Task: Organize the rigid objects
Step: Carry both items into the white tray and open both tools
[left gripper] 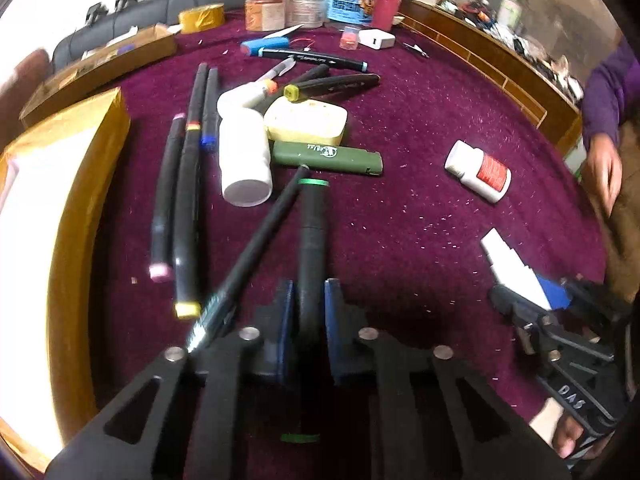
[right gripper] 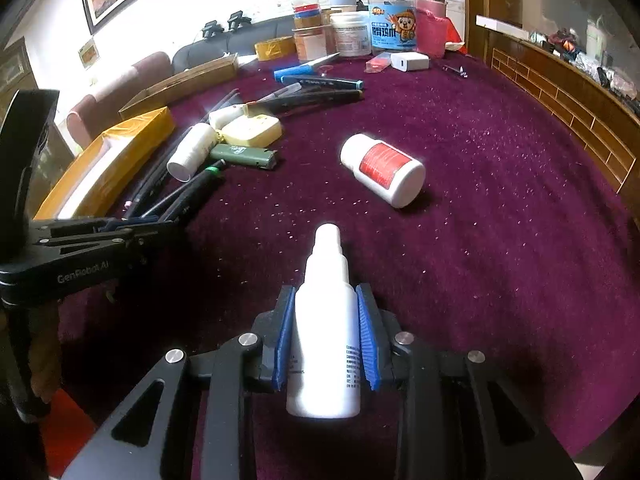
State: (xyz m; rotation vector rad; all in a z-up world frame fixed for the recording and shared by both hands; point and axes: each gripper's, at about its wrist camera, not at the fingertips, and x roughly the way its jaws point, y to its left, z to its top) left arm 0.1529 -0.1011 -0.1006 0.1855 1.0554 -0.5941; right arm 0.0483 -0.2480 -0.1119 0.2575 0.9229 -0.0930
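The left gripper (left gripper: 310,304) grips a black marker with a green band (left gripper: 313,236) between its blue pads, the marker pointing forward over the purple tablecloth (left gripper: 420,208). A thin black pen (left gripper: 260,240) lies slantwise just beside it, its near end by the gripper's left finger. The right gripper (right gripper: 326,320) clamps a white spray bottle (right gripper: 326,320), nozzle forward, above the cloth. Farther left lie three black markers side by side (pink, yellow and blue ends) (left gripper: 184,184), next to a yellow-taped box (left gripper: 60,200). Beyond the green-banded marker, a plain white bottle (left gripper: 244,160) lies on its side, touching a green lighter (left gripper: 328,157) and a pale yellow case (left gripper: 306,122). A white bottle with a red label (right gripper: 382,169) lies alone, well apart to the right. Farther back are more markers (left gripper: 332,85), a blue-handled knife (left gripper: 266,43), a white charger (left gripper: 376,38), and jars and tape rolls (left gripper: 312,0) along the far edge.
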